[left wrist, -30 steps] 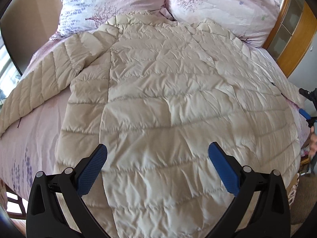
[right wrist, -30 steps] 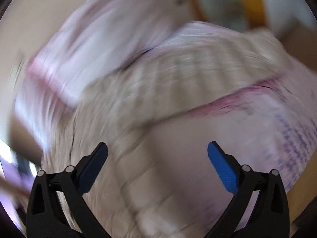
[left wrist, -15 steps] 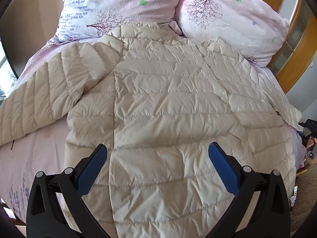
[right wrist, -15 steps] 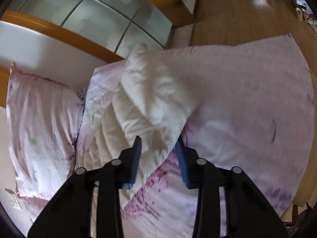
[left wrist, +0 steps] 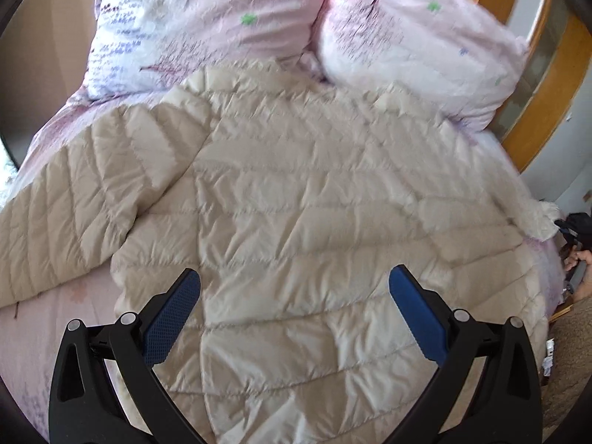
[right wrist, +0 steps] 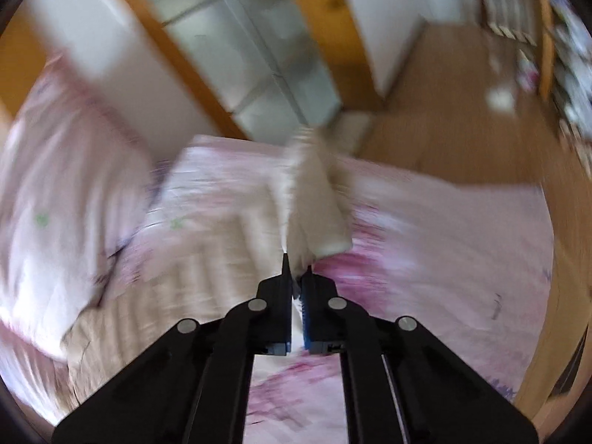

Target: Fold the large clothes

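A cream quilted puffer jacket (left wrist: 314, 214) lies spread back-up on the bed, collar toward the pillows. Its left sleeve (left wrist: 70, 203) stretches out to the left. My left gripper (left wrist: 294, 296) is open and empty, hovering over the jacket's lower back. My right gripper (right wrist: 296, 277) is shut on the cuff of the jacket's right sleeve (right wrist: 314, 199) and holds it up off the pink bedsheet (right wrist: 444, 259). That view is blurred by motion. In the left wrist view the right gripper (left wrist: 571, 229) shows at the far right edge by the sleeve end (left wrist: 544, 222).
Two pink floral pillows (left wrist: 207, 26) (left wrist: 418, 48) sit at the head of the bed. A wooden-framed glass wardrobe door (right wrist: 259, 55) and wooden floor (right wrist: 462, 118) lie beyond the bed's right side.
My right gripper closed fully on the right sleeve cuff and is moving with it. My left gripper moved forward, toward the pillows, staying open.
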Available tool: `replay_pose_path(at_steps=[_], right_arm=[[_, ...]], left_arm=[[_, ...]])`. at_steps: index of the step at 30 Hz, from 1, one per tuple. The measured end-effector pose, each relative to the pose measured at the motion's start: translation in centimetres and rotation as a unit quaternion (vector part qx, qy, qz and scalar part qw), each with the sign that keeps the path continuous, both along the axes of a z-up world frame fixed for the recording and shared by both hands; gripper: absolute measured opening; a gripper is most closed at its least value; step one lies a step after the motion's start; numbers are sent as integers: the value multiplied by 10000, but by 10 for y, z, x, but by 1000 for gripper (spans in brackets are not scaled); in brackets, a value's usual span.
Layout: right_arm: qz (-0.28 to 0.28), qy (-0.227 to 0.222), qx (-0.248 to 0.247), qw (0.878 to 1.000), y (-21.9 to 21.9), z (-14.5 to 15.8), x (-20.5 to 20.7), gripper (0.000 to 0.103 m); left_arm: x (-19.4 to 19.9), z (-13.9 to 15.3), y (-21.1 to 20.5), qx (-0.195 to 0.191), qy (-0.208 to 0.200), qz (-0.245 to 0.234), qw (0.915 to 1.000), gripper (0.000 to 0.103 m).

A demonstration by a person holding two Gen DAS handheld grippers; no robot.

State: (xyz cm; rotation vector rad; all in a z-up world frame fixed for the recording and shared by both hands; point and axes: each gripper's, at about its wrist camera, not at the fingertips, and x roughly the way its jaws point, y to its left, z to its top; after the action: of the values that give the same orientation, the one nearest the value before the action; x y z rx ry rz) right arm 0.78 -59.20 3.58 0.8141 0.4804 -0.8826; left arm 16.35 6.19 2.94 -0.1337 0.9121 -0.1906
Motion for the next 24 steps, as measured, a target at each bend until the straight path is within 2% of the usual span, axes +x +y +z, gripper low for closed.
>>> replay_pose_path(at_steps=[3, 5, 7, 9, 12, 14, 15, 17, 18, 21, 22, 24], right_arm=[[794, -127, -629, 9948, 46, 37, 32, 5], [1336, -261, -862, 9869, 78, 54, 52, 5], [2014, -444, -906, 9743, 116, 66, 73, 5], [2593, -556, -872, 9603, 147, 71, 91, 5], [3539, -598, -858, 9294, 209, 72, 122, 5], [3969, -534, -843, 9124, 243, 68, 141, 5], [4252, -439, -825, 9003, 264, 62, 153, 5], [4555, -284, -770, 8865, 292, 50, 171, 5], [4739, -161, -706, 8776, 308, 39, 180, 5], [5077, 117, -508, 8600, 338, 15, 188, 7], [5278, 244, -369, 8482, 348, 4, 191, 12], [5477, 429, -253, 8352, 359, -6, 190, 37]], left_arm=[[-4, 9, -2, -93, -456, -152, 9988, 102], [-3, 13, -3, -162, -569, -238, 9980, 102], [0, 16, -2, -381, -539, -292, 9974, 102], [4, 17, 1, -762, -477, -313, 9955, 102], [11, 18, 3, -1147, -426, -339, 9919, 102], [16, 17, 5, -1481, -342, -374, 9877, 102], [21, 15, 7, -1782, -250, -376, 9830, 102], [28, 10, 9, -2223, -49, -363, 9743, 102], [34, 6, 10, -2549, 107, -357, 9663, 102], [47, -5, 7, -3042, 380, -315, 9513, 102], [51, -9, 5, -3138, 487, -291, 9478, 102], [60, -19, -3, -3364, 720, -254, 9386, 100]])
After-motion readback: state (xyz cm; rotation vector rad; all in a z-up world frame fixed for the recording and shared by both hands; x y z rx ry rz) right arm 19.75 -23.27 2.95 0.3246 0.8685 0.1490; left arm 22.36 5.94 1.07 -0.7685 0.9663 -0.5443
